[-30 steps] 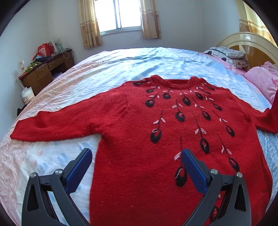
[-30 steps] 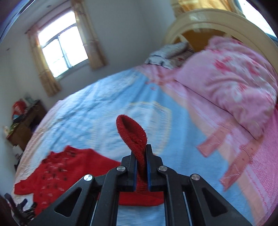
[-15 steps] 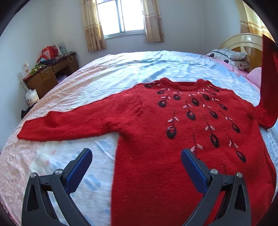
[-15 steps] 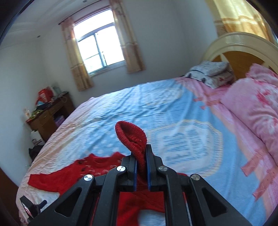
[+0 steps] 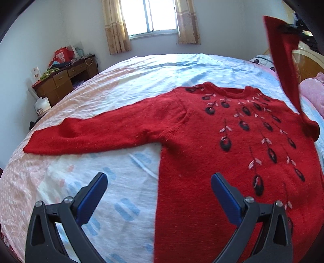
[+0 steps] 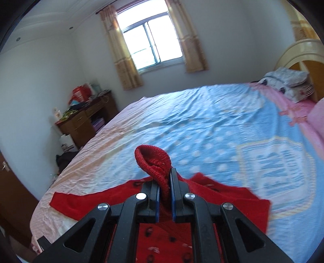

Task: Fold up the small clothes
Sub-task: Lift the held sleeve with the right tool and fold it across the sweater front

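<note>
A: Red sweater (image 5: 232, 153), where?
B: Flat on the bed (image 5: 125, 178), front up, filling the centre and right of the left wrist view. Black and pink leaf pattern runs down the chest. One sleeve (image 5: 97, 131) lies straight out toward the left edge of the frame.
A: Other sleeve?
B: Lifted. Its cuff (image 6: 154, 161) is clenched in the right tool (image 6: 165, 188), pads pressed on the knit, cuff end poking up past the tips. In the left wrist view it rises as a red strip at upper right.
A: Left tool (image 5: 160, 188)?
B: Released, jaws wide, nothing between them, low in the frame over the sweater's side edge and the bedsheet.
A: Background?
B: Window (image 5: 151, 18) with curtains top centre, wooden desk (image 5: 64, 83) upper left, pink pillow at right edge.
</note>
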Demonstrator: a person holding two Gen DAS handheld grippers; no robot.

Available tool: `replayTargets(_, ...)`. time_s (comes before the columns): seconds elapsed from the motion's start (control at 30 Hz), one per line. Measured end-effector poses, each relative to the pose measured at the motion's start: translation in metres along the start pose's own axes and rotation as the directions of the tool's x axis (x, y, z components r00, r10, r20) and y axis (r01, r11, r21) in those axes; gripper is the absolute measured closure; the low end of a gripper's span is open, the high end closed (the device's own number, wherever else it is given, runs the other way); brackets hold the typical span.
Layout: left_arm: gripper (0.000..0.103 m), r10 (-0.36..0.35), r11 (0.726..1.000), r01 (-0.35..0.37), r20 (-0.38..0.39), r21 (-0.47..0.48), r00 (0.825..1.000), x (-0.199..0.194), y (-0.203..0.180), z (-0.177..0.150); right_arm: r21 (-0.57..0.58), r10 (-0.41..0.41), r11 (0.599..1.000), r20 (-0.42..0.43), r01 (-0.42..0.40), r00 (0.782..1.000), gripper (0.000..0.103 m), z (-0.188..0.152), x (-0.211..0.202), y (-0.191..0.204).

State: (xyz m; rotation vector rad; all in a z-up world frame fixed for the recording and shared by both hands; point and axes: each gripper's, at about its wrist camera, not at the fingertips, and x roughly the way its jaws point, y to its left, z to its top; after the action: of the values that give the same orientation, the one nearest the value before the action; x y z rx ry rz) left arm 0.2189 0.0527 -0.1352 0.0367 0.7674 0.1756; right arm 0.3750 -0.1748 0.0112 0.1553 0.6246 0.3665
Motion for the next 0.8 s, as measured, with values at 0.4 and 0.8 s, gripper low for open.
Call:
replayTargets(0.4,0.000,0.062,0.998,-0.063,-0.044,-0.029,0.997,0.011,0.012,-0.010,0.029,0.083,0.996,-0.211,-0.079,0.974,0.095,-0.099,0.143,0.040)
replayTargets(0.8,0.006,-0.021,0.999,0.024,-0.106,0.024,0.994,0.013,0.011,0.009,0.018,0.142,0.990,-0.250,-0.142,0.958,0.019,-0.120,0.122,0.021)
